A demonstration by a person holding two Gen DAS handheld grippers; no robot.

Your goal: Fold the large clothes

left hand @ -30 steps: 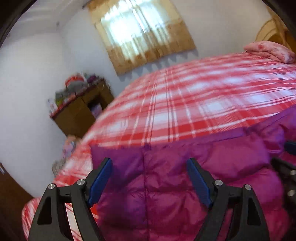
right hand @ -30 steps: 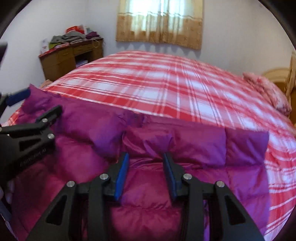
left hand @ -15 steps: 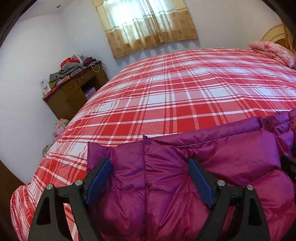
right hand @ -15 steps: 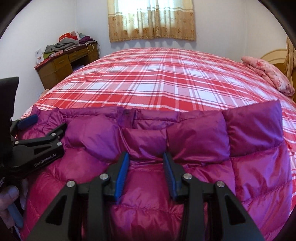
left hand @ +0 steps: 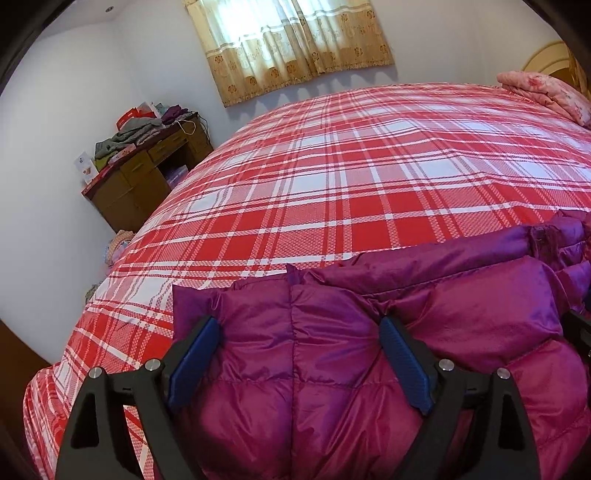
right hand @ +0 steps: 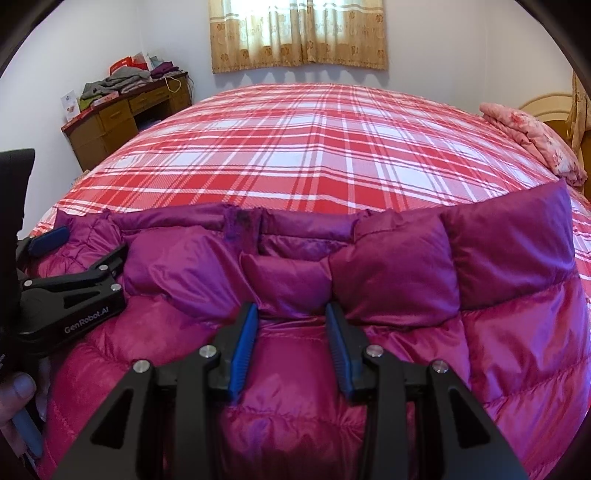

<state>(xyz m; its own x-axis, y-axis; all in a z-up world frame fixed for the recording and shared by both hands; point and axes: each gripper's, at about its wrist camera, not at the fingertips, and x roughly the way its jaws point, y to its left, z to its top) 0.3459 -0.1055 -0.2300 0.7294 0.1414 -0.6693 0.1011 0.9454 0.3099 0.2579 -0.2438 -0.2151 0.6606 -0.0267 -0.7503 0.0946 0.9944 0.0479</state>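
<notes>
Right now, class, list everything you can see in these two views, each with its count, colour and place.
Puffer jacket: one, magenta-purple, near edge of bed.
Bedspread: one, red and white plaid, covering bed.
Pink bedding: one bundle, far right of bed.
Desk: one, brown, left by wall.
Clothes pile: one, mixed colours, on desk.
Curtain: one, beige, back wall.
Left gripper: black, blue pads, jaws opening over jacket.
Right gripper: black, blue pads, at jacket.

Left tool (left hand: 299, 332) lower, jaws opening
</notes>
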